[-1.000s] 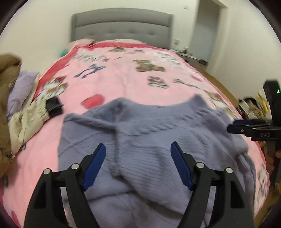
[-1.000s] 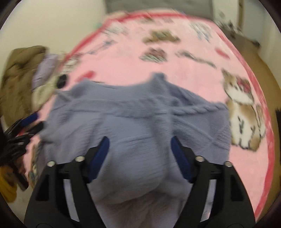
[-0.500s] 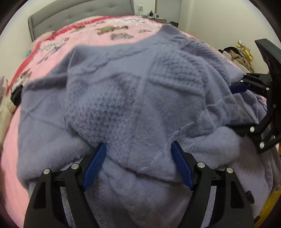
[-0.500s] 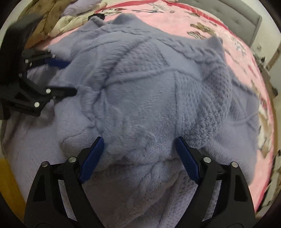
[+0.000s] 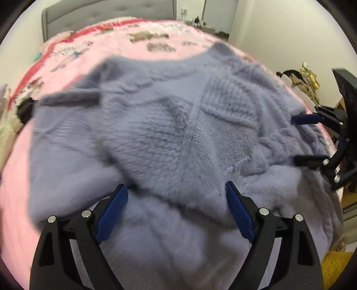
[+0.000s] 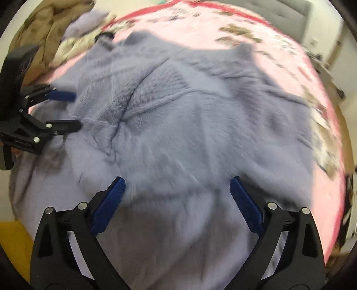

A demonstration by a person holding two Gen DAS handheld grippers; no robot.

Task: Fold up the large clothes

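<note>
- We see 1 lavender knit sweater [image 5: 169,133], fuzzy with cable ribs, lying bunched on the pink printed blanket [image 5: 93,51].
- Our 2 grippers, the left gripper [image 5: 174,196] and the right gripper [image 6: 176,189], are opening wide; sweater folds lie between the blue ribbed pads [image 6: 111,200], not pinched.
- 1 grey padded headboard [image 5: 100,11] stands behind.

Two matching hand-held grippers: the left gripper [image 5: 176,189] and the right gripper [image 6: 177,181] share the same build, with matte black plastic arms cut with triangular openings, silver round-headed screws at the linkage joints, and long blue ribbed pads lining the inner face of each finger. Small pale lettering, too blurred to read, marks one black link of the left unit.
</note>
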